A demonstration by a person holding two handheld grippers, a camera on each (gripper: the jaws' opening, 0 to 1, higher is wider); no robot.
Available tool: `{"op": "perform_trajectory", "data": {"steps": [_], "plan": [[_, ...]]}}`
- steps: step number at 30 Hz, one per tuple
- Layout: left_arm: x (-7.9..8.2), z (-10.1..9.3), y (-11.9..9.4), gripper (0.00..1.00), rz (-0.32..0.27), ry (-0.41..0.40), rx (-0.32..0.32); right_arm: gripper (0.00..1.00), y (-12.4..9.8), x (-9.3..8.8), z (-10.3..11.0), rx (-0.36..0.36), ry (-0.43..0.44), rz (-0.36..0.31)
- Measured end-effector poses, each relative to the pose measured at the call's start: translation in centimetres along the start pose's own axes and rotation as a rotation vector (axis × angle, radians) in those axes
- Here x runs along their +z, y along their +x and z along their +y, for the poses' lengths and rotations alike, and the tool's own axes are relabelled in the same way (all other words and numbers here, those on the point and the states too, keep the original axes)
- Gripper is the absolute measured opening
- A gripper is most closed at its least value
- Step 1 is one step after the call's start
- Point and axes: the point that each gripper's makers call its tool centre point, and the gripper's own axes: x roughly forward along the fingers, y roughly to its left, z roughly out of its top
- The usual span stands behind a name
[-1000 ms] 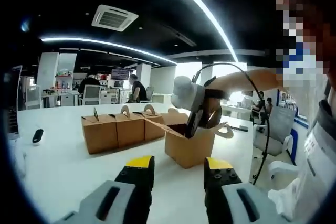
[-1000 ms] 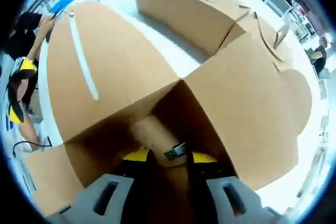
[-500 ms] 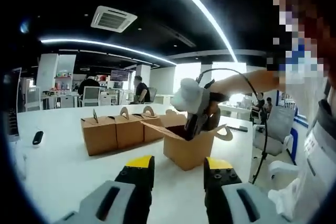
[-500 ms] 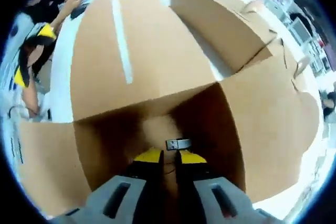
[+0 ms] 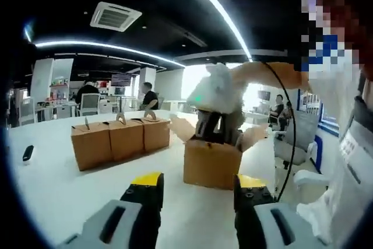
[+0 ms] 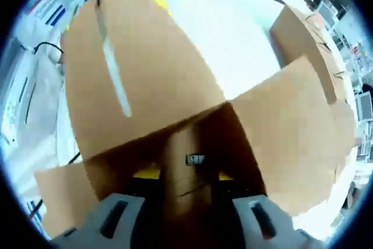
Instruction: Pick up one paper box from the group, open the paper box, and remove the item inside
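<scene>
An open brown paper box (image 5: 211,164) stands on the white table (image 5: 76,190), right of a row of three closed boxes (image 5: 116,139). My right gripper (image 5: 211,127) reaches down into it from above, fingertips hidden inside. In the right gripper view I look into the open box (image 6: 134,80). My right gripper (image 6: 185,174) has a brown item (image 6: 182,170) between its yellow pads, with a small metal tag on the item's far end. My left gripper (image 5: 198,186) hovers low in front of the box, open and holding nothing.
A small dark object (image 5: 27,153) lies at the table's far left. Closed boxes (image 6: 306,33) sit beyond the open flap (image 6: 291,126). A cable (image 5: 289,144) hangs from the right arm. People and chairs are far behind.
The right jaws, nearly together half a second ago, now stand wider with the brown item filling the gap. The open box now stands farther from the row. Both cameras shifted.
</scene>
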Motion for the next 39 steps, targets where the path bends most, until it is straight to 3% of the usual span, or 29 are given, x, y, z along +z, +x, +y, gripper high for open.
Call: {"op": "perform_trajectory", "data": {"steps": [2,4,6,10,15,17,18,23,27,32,39], "plan": [[0.0,-0.6,1.3,0.63,0.017,0.048,-0.03,0.35,-0.2,-0.3,-0.7,-0.013,0.085,0.022],[0.3,-1.0,2.3,0.67,0.013,0.058,-0.049,0.35,-0.1,-0.1,-1.2,-0.032,0.117,0.001],[0.4,-1.1,3.4,0.69,0.014,0.061,-0.062,0.33,0.0,-0.1,-1.3,-0.038,0.217,-0.013],[-0.9,-1.3,5.9,0.77,0.065,0.064,-0.071,0.31,0.0,0.3,-1.4,-0.067,0.348,-0.058],[-2.2,-2.6,7.5,0.8,0.1,0.071,-0.077,0.28,0.4,0.4,-0.9,-0.06,0.549,-0.107],[-2.2,-2.5,8.0,0.8,0.099,0.074,-0.067,0.27,0.3,0.5,-1.2,-0.065,0.566,-0.106],[-2.2,-2.4,8.3,0.8,0.091,0.077,-0.058,0.27,0.2,1.2,-2.3,-0.057,0.613,-0.13],[-1.7,-1.8,8.5,0.7,0.06,0.083,-0.013,0.18,0.1,1.1,-4.6,-0.101,0.649,-0.117],[-1.7,-1.8,8.4,0.69,0.049,0.072,-0.005,0.12,0.3,0.4,-3.3,-0.14,0.654,-0.114],[-1.8,-1.9,8.3,0.68,0.051,0.08,-0.003,0.11,0.4,0.1,-2.3,-0.161,0.622,-0.093],[-1.9,-2.0,8.3,0.68,0.058,0.076,-0.003,0.1,0.4,-0.2,-1.1,-0.141,0.587,-0.077]]}}
